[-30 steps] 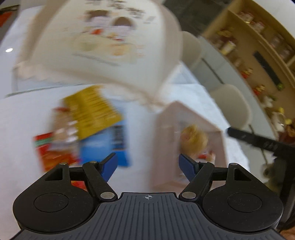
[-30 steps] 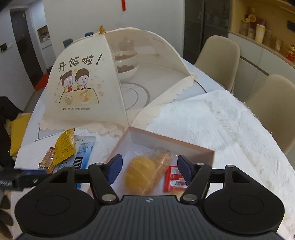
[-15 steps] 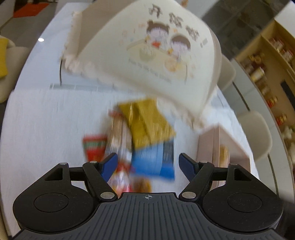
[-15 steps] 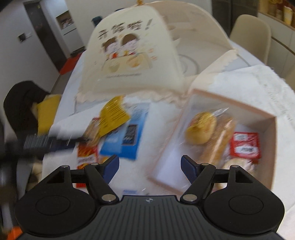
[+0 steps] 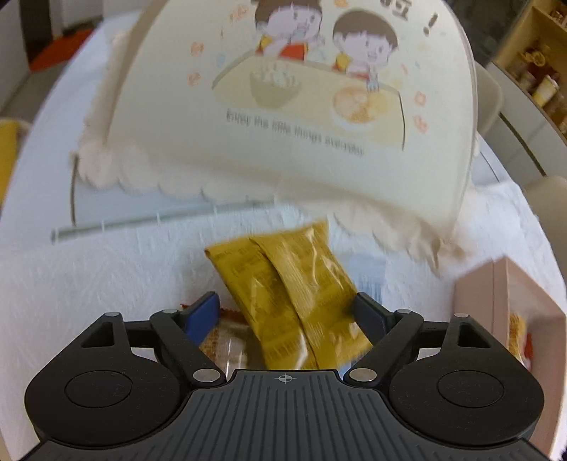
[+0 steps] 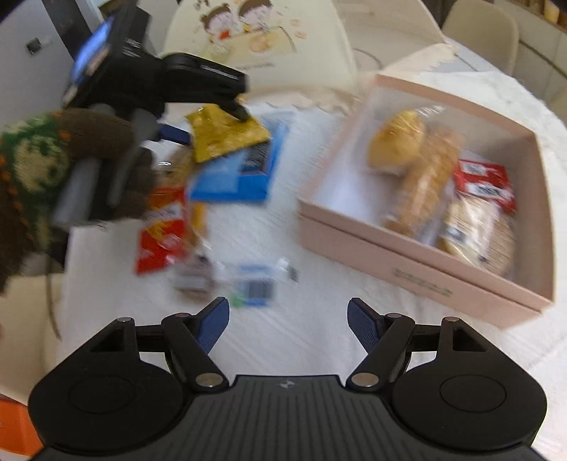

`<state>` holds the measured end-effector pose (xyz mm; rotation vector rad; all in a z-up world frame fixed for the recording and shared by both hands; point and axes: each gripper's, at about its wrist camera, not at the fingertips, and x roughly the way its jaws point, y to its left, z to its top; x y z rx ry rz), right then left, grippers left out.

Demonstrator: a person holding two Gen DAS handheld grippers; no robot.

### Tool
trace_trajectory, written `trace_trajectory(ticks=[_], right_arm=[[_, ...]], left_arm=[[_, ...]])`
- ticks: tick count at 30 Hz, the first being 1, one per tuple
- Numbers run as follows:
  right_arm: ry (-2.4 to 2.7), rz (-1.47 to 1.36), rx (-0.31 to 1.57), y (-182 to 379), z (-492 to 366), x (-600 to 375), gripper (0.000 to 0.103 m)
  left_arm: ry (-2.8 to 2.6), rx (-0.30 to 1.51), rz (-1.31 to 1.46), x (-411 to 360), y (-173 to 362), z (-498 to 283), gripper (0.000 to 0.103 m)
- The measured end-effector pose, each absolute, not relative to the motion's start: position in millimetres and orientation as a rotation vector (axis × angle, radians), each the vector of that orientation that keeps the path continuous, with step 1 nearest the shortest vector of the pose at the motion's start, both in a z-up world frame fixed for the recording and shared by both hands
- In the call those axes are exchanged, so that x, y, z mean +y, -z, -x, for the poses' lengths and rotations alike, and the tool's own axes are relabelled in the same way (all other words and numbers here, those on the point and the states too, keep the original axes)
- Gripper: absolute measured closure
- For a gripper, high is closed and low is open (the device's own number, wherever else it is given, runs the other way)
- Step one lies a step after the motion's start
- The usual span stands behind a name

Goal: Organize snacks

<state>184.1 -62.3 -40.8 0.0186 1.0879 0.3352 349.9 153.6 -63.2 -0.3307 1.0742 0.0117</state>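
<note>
A yellow snack packet (image 5: pixel 294 298) lies on the white cloth between the open jaws of my left gripper (image 5: pixel 287 314), one finger on each side of it, not closed. In the right wrist view the left gripper (image 6: pixel 212 117) hovers right over this yellow packet (image 6: pixel 223 136). Loose snacks lie beside it: a blue packet (image 6: pixel 241 170), a red packet (image 6: pixel 161 234) and a small blue-white packet (image 6: pixel 255 283). A pink box (image 6: pixel 418 255) at the right holds bread and a red packet. My right gripper (image 6: pixel 287 328) is open and empty above the cloth.
A cream mesh food cover (image 5: pixel 290 106) with a cartoon print stands behind the snacks. The pink box's corner (image 5: pixel 496 305) is at the right in the left wrist view. Beige chairs (image 6: pixel 482 28) and shelves stand beyond the table.
My left gripper has moved forward and down onto the yellow packet, which now sits between its fingers. My right gripper has swung left and lower, toward the loose snacks.
</note>
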Motion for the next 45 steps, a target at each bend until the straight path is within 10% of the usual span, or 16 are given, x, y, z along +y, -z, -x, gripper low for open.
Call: trace_trajectory(ticks=[4, 6, 27, 31, 42, 45], right_arm=[[-0.308, -0.003, 1.085, 45.8, -173.0, -69.6, 0.029], [-0.31, -0.008, 1.092, 48.7, -169.2, -70.2, 0.029], [-0.479, 0.104, 1.032, 58.0, -226.1, 47.4, 0.029], [-0.494, 0.115, 1.078, 69.3, -235.0, 57.5, 0.071], [-0.542, 0.111, 1.141, 68.1, -149.6, -23.0, 0.067], [-0.447, 0.16, 1.097, 67.5, -131.6, -41.3, 0.037]], left_arm=[[0.068, 1.05, 0.269, 160.5, 58.1, -314.5, 0.051], [0.104, 1.065, 0.302, 168.8, 56.2, -292.7, 0.092], [0.048, 0.99, 0.589, 251.2, 45.0, -112.6, 0.082], [0.054, 1.012, 0.558, 252.2, 43.8, -107.9, 0.082], [0.183, 1.084, 0.543, 204.4, 45.7, -105.3, 0.082], [0.189, 1.114, 0.529, 187.0, 47.8, -108.7, 0.082]])
